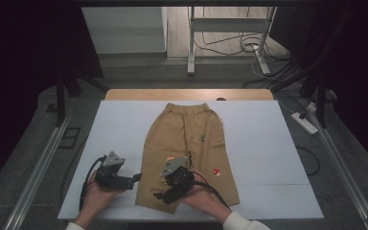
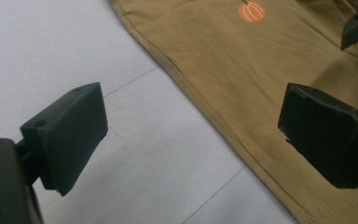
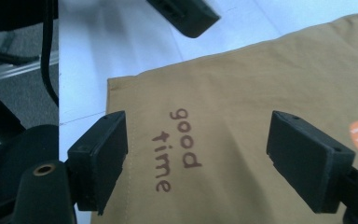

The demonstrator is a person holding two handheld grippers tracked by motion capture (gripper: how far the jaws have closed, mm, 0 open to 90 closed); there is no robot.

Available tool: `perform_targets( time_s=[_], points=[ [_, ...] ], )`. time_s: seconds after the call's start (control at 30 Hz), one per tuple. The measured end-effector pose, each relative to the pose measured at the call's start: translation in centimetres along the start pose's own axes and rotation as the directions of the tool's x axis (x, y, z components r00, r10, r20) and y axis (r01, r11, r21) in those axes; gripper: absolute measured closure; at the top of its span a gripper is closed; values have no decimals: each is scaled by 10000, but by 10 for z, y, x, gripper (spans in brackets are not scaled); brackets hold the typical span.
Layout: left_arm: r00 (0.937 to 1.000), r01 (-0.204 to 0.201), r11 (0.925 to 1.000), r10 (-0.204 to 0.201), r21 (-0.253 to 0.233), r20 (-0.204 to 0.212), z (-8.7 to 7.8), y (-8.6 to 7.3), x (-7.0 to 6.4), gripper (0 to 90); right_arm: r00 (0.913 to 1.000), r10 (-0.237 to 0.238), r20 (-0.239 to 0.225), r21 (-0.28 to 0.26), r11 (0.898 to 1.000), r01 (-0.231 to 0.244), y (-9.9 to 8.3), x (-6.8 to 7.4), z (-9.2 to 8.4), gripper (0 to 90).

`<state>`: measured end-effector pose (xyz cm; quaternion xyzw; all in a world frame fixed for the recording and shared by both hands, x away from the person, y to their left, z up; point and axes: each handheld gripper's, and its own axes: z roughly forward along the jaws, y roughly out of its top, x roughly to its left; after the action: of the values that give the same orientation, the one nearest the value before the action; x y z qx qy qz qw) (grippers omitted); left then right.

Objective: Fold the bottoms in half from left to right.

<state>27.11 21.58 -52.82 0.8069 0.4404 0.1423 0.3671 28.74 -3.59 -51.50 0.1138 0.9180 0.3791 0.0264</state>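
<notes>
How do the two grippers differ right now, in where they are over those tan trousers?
The left gripper hovers off the left edge of the trousers, above the white table; the right gripper is over the cloth near the left leg's hem. In the gripper views, the left gripper straddles the side seam, while the right gripper frames the "good time" print. Both are open, gripping nothing.

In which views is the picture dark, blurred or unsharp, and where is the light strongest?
High view: dark surroundings, light strongest on the white table; the trousers look soft. Left gripper view: the near jaws are slightly unsharp, the cloth sharper. Right gripper view: the print "good time" reads clearly.
</notes>
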Motion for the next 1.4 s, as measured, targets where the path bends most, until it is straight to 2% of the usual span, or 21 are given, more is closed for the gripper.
perform_targets(
  time_s=[0.73,1.03,1.13,1.17,1.2,1.3,1.33,1.37,1.4],
  points=[
    [10000,-17,10000,17,70,-7,1,0,0,79,9955,-848,-419,477,9951,868,11,27,35,195],
    [10000,-7,10000,7,65,-7,1,0,0,79,9906,-1279,-490,690,9890,1311,13,36,49,236],
    [10000,2,10000,-2,60,-17,1,0,1,79,9893,-1395,-431,751,9870,1424,13,38,51,269],
    [10000,-2,10000,2,59,-17,1,0,1,79,9900,-1365,-366,705,9878,1388,14,37,51,328],
    [10000,0,10000,0,57,-18,1,0,1,79,9900,-1365,-366,705,9878,1388,14,37,51,328],
    [10000,-5,10000,5,56,-37,0,0,1,79,9904,-1343,-327,714,9881,1364,14,35,49,445],
    [10000,1,10000,-1,51,-42,0,-1,1,79,9912,-1301,-259,724,9886,1316,14,33,47,541],
    [10000,6,10000,-6,53,-47,0,-1,1,79,9912,-1301,-259,724,9886,1316,14,33,47,541],
    [10000,9,10000,-8,52,-53,0,-1,1,79,9912,-1308,-202,737,9885,1319,14,31,47,594]
  ],
)
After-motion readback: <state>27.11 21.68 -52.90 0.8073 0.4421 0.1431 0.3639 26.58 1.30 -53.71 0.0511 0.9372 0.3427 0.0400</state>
